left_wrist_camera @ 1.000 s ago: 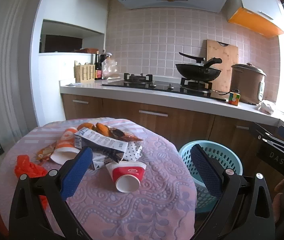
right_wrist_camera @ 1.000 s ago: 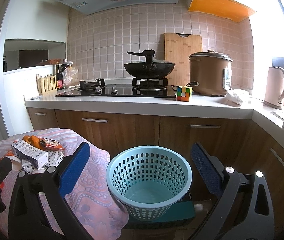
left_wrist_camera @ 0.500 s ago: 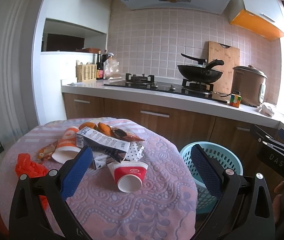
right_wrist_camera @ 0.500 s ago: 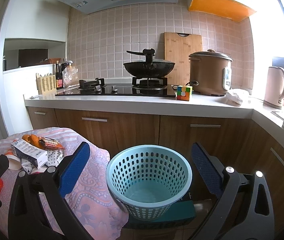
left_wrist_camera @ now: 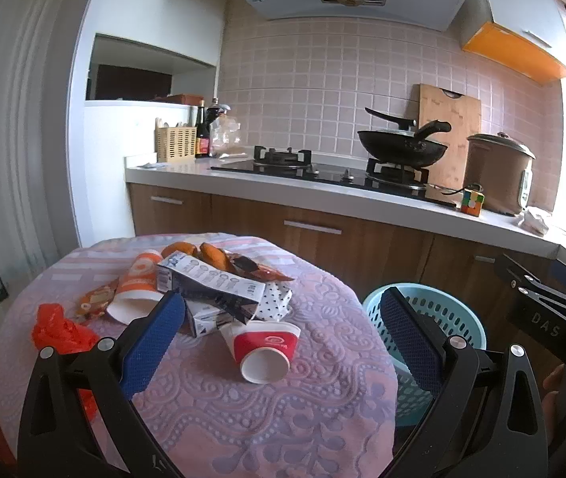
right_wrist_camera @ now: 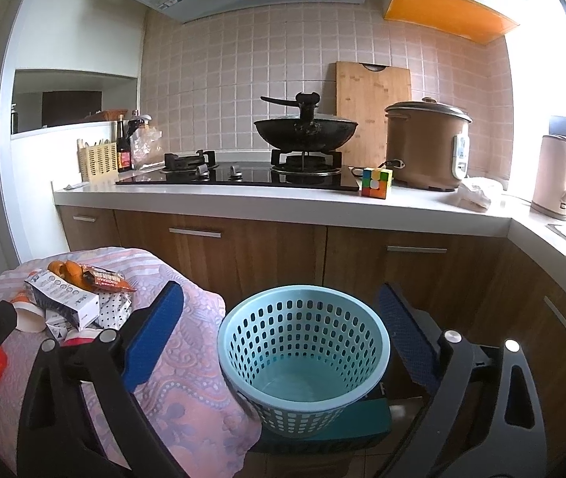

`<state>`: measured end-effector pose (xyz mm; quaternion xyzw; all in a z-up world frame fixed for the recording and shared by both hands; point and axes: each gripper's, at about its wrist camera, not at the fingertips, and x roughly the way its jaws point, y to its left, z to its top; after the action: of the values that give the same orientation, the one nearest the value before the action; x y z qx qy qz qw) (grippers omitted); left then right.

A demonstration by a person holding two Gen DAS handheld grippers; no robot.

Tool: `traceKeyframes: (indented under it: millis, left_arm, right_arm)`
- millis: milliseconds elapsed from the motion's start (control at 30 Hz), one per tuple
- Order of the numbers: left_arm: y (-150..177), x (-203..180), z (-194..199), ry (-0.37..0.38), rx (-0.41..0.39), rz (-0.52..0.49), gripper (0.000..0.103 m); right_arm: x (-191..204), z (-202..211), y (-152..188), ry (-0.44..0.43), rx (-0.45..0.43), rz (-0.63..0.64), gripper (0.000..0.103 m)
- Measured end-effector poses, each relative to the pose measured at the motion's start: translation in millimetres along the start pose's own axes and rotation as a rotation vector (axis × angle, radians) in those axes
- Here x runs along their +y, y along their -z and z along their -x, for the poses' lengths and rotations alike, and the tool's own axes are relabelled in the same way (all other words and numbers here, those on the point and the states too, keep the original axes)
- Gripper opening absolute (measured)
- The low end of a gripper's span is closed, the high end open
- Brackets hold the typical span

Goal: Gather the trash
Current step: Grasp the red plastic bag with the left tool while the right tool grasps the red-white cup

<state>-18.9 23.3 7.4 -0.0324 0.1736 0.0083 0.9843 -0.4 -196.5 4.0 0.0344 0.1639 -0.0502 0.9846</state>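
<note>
A pile of trash lies on the round table with a pink cloth [left_wrist_camera: 211, 410]: a red paper cup [left_wrist_camera: 265, 352] on its side, a milk carton [left_wrist_camera: 211, 285], an orange cup [left_wrist_camera: 137, 281], an orange snack wrapper [left_wrist_camera: 239, 265], a red plastic bag [left_wrist_camera: 59, 328]. A light blue basket [right_wrist_camera: 303, 352] stands on the floor right of the table, empty inside; it also shows in the left wrist view [left_wrist_camera: 442, 318]. My left gripper [left_wrist_camera: 279, 342] is open above the table's near side, around the red cup from a distance. My right gripper [right_wrist_camera: 283, 334] is open and empty above the basket.
A kitchen counter [right_wrist_camera: 283, 201] runs behind with a gas stove, a wok [right_wrist_camera: 305, 131], a rice cooker [right_wrist_camera: 428, 143], a colour cube [right_wrist_camera: 376, 182] and a kettle [right_wrist_camera: 554, 175]. Wooden cabinets stand below. The pile also shows at left in the right wrist view [right_wrist_camera: 71, 298].
The left wrist view has risen slightly, so the table and trash sit a little lower in view. The right gripper has hardly moved. Both stay open.
</note>
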Motion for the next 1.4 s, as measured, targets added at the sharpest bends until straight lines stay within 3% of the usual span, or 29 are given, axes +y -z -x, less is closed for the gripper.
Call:
traceKeyframes:
  millis: [333,567,667,867,1033,1200,1333,1367,1400]
  left_arm:
    - [0.6,18.9,2.8,-0.038,-0.002,0.018,0.095]
    - [16.2,62.6,19.9,-0.192,-0.007,0.058,0.095]
    - [24.7,97.0,27.4,-0.254,0.004,0.125,0.095]
    - [35.6,166.8,27.4,-0.345,0.073,0.233,0.095]
    - [37.9,203.9,11.0,-0.307,0.147,0.289,0.095]
    - [39.9,220.4,-22.1,-0.283,0.233,0.353,0.095]
    - [44.0,224.3,-42.4,-0.284,0.287,0.389,0.084]
    - [45.8,224.9,-47.0,-0.288,0.303,0.390,0.082]
    - [47.6,225.0,-50.7,-0.289,0.315,0.389,0.078]
  right_arm:
    - [14.3,-4.2,1.3,-0.028,0.005,0.014,0.091]
    - [46.0,-13.2,6.6,-0.121,0.038,0.044,0.081]
    - [68.2,-20.5,13.2,-0.172,0.064,0.083,0.071]
    - [117.2,-38.3,29.1,-0.312,0.147,0.143,0.036]
    - [147.3,-46.2,41.8,-0.407,0.194,0.154,0.035]
    - [161.2,-59.4,55.5,-0.445,0.258,0.154,0.036]
    - [168.0,-68.6,61.9,-0.462,0.301,0.156,0.036]
    - [171.0,-69.6,63.4,-0.468,0.311,0.157,0.039]
    - [173.6,-70.5,64.7,-0.473,0.318,0.160,0.051]
